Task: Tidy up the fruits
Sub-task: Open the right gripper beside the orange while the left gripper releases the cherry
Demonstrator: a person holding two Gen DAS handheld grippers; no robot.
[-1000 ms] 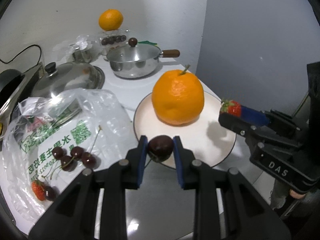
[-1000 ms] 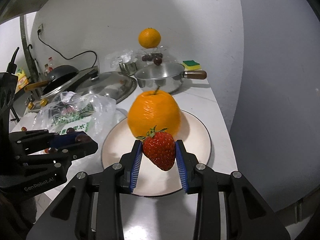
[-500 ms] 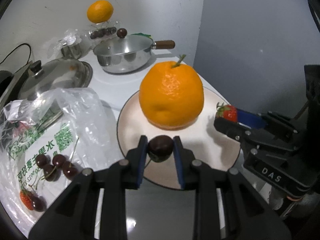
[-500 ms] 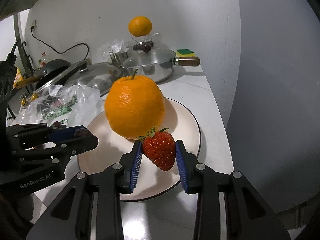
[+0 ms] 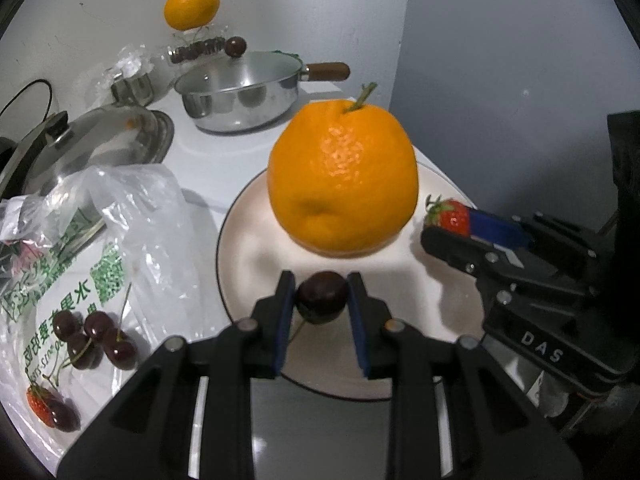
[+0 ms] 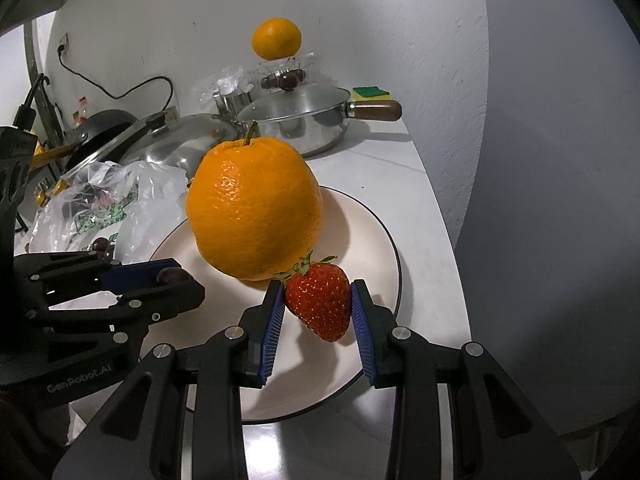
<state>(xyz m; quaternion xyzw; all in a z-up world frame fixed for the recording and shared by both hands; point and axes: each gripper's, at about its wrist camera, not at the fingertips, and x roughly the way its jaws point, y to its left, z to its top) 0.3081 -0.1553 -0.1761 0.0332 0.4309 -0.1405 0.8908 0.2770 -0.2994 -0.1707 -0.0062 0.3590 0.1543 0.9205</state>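
Lowering both jaws over the round cream plate [image 5: 256, 240], I'd closed in: left gripper [image 5: 320, 304] pinching a dark cherry [image 5: 321, 296], right gripper [image 6: 319, 308] clamping a red strawberry [image 6: 320, 304], both ready for release.

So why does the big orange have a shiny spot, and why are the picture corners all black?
Left wrist view: a light from above glints off the orange, and the fruit casts a soft shadow on the plate. Right wrist view: the same glare sits on the orange's upper left, and the strawberry looks sharp. Both views: the black corners and curved edges come from the round fisheye lens.
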